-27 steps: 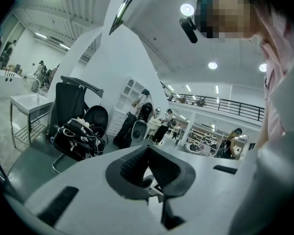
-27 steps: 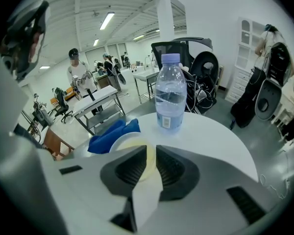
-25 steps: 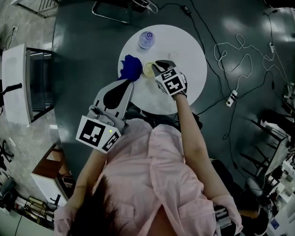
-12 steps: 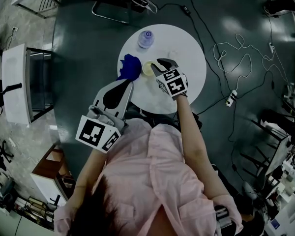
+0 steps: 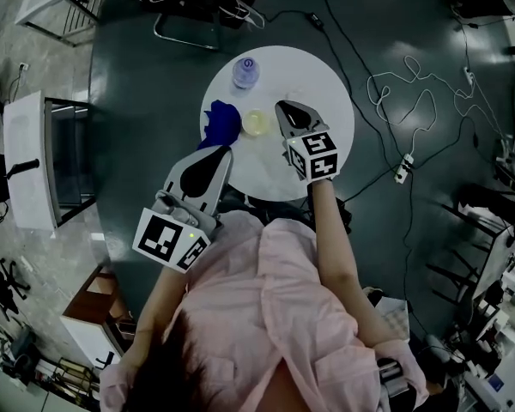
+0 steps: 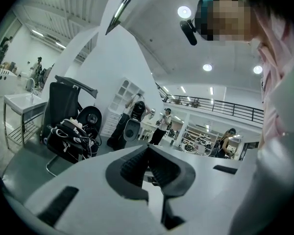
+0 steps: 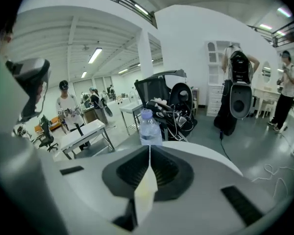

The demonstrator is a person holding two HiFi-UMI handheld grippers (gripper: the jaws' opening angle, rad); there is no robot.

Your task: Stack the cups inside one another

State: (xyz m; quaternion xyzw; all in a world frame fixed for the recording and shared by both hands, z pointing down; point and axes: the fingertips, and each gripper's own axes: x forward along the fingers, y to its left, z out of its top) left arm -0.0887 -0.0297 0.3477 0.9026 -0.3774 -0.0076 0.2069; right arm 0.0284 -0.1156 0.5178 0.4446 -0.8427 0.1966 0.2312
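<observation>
Left hand-held gripper (image 5: 216,154) sits nearest, over the near-left edge of the round white tabletop (image 5: 326,84). In its own view the jaws are pressed together with nothing between them (image 6: 147,148).

Right hand-held gripper (image 5: 285,110) is further in, above the tabletop, tips pointing away from the person. Its jaws are pressed together at the tips (image 7: 149,148). A pale yellow sliver (image 7: 146,195) shows in the seam; can't tell what it is.

Yellow cup (image 5: 256,123) stands upright on the tabletop, mouth up, just left of the right hand-held gripper's tips and not touching them. From above I can't tell whether another cup is nested in it.

Blue object (image 5: 221,123) lies just left of the cup, at the tabletop's left rim; shape unclear.

Clear water bottle (image 5: 245,72) stands upright at the far edge, beyond both, and shows past the right jaws too (image 7: 149,129).

Loose cables (image 5: 412,101) lie on the dark floor to the right.
</observation>
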